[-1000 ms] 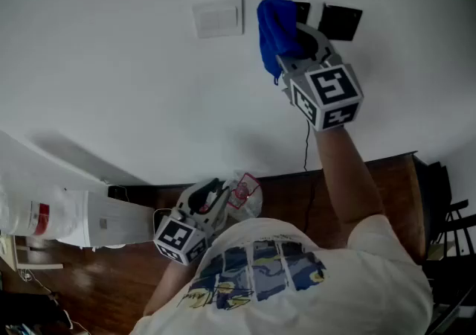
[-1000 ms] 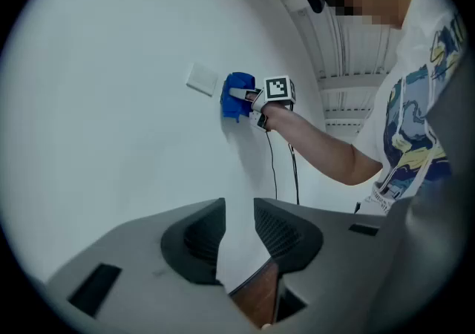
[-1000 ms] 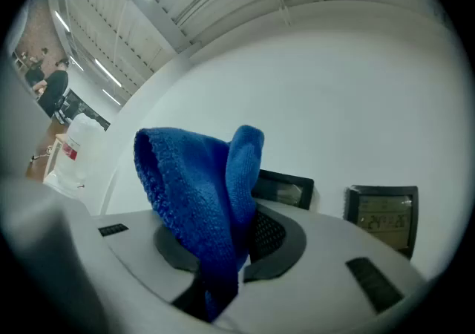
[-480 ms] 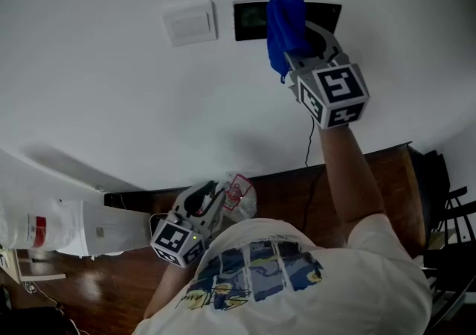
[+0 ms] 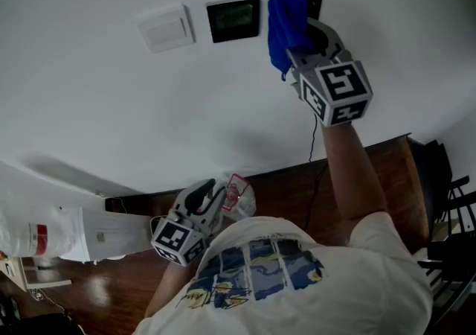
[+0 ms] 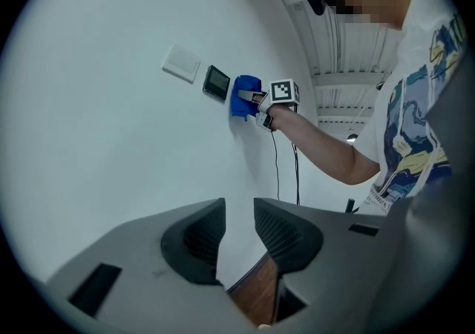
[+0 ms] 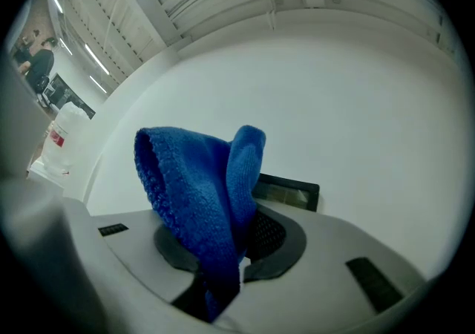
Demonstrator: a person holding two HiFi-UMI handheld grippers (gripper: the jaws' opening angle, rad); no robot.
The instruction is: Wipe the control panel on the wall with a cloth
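You are wiping, your right claw [image 5: 303, 37] gripping the blue cloth [image 5: 285, 19] just beside the control panel [image 5: 234, 19], which likely needs a sideways pass next, while your left claw [image 6: 237, 214] is hanging slightly parted and empty.

A plain white wall [image 5: 97, 110] meets dark wooden floor [image 5: 279, 190]; a black chair [image 5: 446, 196] stands at right.

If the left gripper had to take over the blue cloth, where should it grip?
Probably the bunched fold of the cloth sticking out past the right gripper, approached from the person's left: it bulges free there, the rest is pinched.
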